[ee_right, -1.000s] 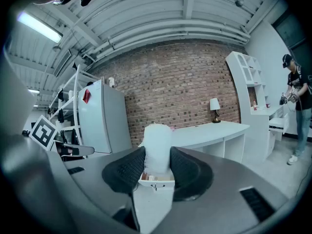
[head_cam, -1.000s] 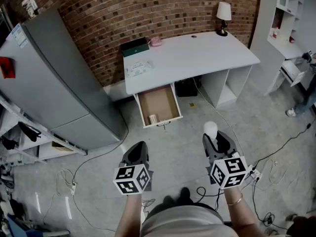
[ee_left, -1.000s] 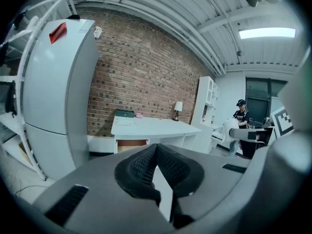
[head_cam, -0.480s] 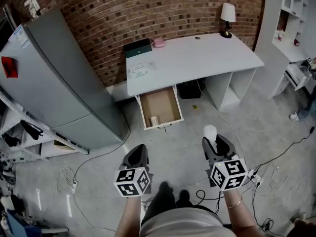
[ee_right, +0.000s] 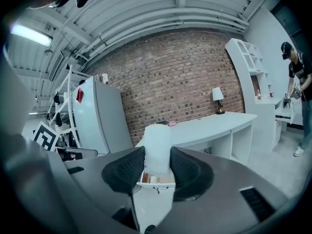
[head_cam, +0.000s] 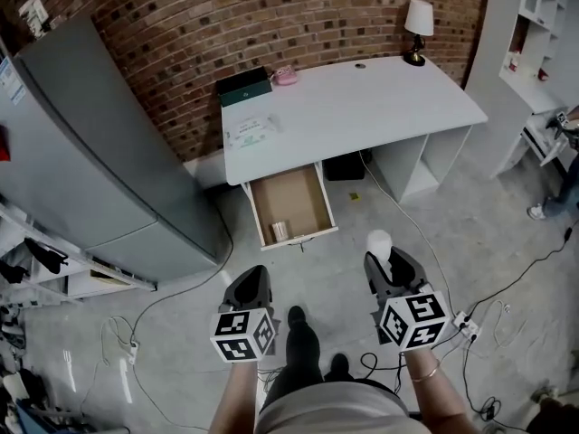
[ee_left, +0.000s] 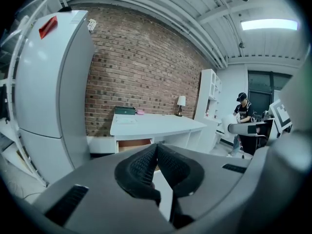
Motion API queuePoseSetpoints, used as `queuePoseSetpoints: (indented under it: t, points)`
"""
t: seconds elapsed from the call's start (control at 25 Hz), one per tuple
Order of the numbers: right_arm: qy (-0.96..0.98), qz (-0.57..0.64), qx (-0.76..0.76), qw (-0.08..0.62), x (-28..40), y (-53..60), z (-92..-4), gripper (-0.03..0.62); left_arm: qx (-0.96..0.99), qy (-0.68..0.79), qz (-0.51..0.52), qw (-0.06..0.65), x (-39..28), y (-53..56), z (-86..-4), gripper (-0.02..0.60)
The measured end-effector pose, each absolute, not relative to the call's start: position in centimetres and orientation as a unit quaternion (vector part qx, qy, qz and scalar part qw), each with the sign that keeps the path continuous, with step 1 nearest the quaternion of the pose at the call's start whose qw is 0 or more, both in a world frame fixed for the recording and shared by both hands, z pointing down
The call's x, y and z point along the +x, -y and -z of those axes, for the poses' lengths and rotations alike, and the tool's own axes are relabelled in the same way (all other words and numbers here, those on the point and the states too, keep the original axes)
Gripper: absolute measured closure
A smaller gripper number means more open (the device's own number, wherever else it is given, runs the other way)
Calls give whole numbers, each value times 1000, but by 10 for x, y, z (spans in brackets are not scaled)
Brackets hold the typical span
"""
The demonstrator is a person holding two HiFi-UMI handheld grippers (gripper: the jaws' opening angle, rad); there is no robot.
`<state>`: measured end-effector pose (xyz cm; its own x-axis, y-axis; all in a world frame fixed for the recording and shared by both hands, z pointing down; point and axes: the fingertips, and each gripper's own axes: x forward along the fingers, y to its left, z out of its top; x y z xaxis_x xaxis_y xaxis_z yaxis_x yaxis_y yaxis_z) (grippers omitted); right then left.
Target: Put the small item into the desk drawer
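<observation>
My right gripper [head_cam: 384, 259] [ee_right: 157, 165] is shut on a small white item [head_cam: 379, 240] [ee_right: 157, 150], which sticks up between its pads. My left gripper [head_cam: 251, 281] [ee_left: 155, 161] is shut, with nothing in it. Both hang side by side over the concrete floor, well short of the white desk [head_cam: 353, 111] [ee_right: 204, 126]. The desk's drawer [head_cam: 289, 204] stands pulled out under the desk's left end, and a small object [head_cam: 280, 231] lies at its front. In the left gripper view the drawer [ee_left: 132, 143] shows just above the jaws.
A grey fridge [head_cam: 86, 143] stands left of the desk. On the desk are a lamp [head_cam: 417, 27], a green box [head_cam: 244, 85], a pink object [head_cam: 284, 76] and a paper [head_cam: 252, 128]. Cables [head_cam: 470, 315] trail on the floor. A person [head_cam: 561, 183] stands at the far right by white shelves [head_cam: 529, 25].
The view has drifted slightly toward the desk and the person's leg has stepped forward between the grippers. The right gripper still holds the white item.
</observation>
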<state>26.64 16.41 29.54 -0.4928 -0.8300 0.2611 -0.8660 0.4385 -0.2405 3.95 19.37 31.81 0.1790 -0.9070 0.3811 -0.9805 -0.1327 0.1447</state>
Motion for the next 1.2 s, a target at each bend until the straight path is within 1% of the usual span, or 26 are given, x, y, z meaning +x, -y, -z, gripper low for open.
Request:
queuePoseSetpoints:
  t: [0.68,0.88,1.2]
  points:
    - [816,-190,539,85,139,15,-311,425,764,605,-105,197,-92,3,-335,560]
    - [808,-196,547,99,121,41,-321,425,768,597,-106,207,-110,33,-348,561]
    - [804,-212,544,113,106,59,-342,425,768,590,-112,223,-118,54,-370,560]
